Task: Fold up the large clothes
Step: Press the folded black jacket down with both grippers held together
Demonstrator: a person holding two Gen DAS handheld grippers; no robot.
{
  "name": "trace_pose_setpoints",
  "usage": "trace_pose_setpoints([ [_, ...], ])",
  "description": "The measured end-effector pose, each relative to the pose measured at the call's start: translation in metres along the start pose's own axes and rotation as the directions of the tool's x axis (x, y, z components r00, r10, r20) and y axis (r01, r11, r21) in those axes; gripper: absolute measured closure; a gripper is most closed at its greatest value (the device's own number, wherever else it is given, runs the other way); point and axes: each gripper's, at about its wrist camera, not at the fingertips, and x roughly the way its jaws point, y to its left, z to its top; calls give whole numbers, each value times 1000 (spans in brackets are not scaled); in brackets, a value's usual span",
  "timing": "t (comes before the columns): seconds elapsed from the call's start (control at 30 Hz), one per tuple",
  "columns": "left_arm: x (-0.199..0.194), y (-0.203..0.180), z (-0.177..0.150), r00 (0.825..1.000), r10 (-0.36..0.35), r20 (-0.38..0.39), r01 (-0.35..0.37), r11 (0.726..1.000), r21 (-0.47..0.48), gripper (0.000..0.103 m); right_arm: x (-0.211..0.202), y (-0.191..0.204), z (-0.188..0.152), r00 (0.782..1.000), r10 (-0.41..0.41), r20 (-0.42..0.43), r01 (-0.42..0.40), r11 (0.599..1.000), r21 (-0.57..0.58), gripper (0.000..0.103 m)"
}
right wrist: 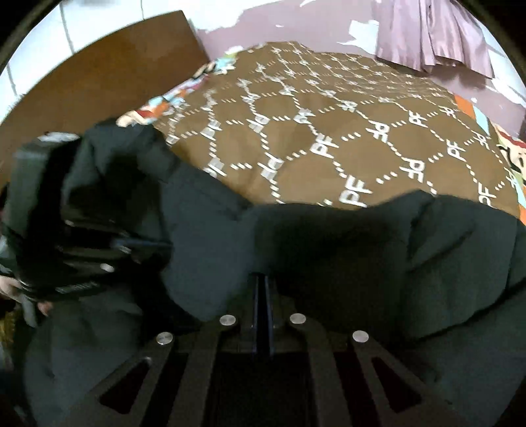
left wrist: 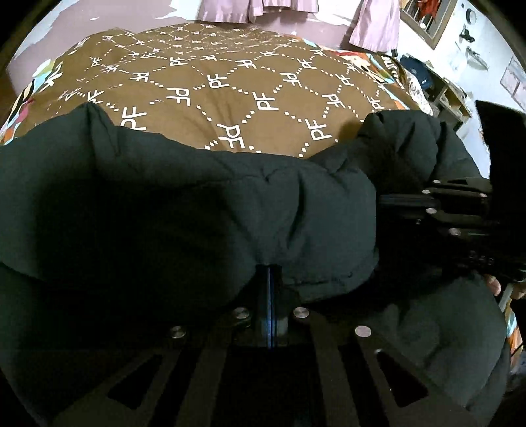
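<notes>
The bed (left wrist: 230, 98), under a brown monogram blanket (right wrist: 328, 138), stretches ahead of both hand-held grippers. A dark green puffer jacket (left wrist: 164, 203) is bunched at its near edge, apparently lifted for a fold. The left hand-held gripper (left wrist: 269, 279) and right hand-held gripper (right wrist: 263, 285) point forward side by side, each clamped on a jacket edge.

One dark green puffer jacket (left wrist: 164, 203) lies on one bed, over one brown blanket (left wrist: 230, 85) printed with white letters. Two claws are in view: the left claw (left wrist: 270, 272) and the right claw (right wrist: 263, 279), each pinched onto the jacket's fabric. One wooden headboard (right wrist: 108, 65) stands at the bed's end. One framed picture (left wrist: 427, 19) hangs on the wall.
</notes>
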Motion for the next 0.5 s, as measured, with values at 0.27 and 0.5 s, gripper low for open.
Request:
trace_pose_setpoints([
  [0.27, 0, -1, -3, 1000, -4, -11, 4, 1000, -10, 102, 38, -5, 3, 990, 63, -125, -58, 998, 38, 98],
  [0.5, 2, -3, -6, 999, 23, -32, -22, 1000, 7, 102, 51, -2, 1, 989, 7, -146, -4, 1000, 20, 100],
])
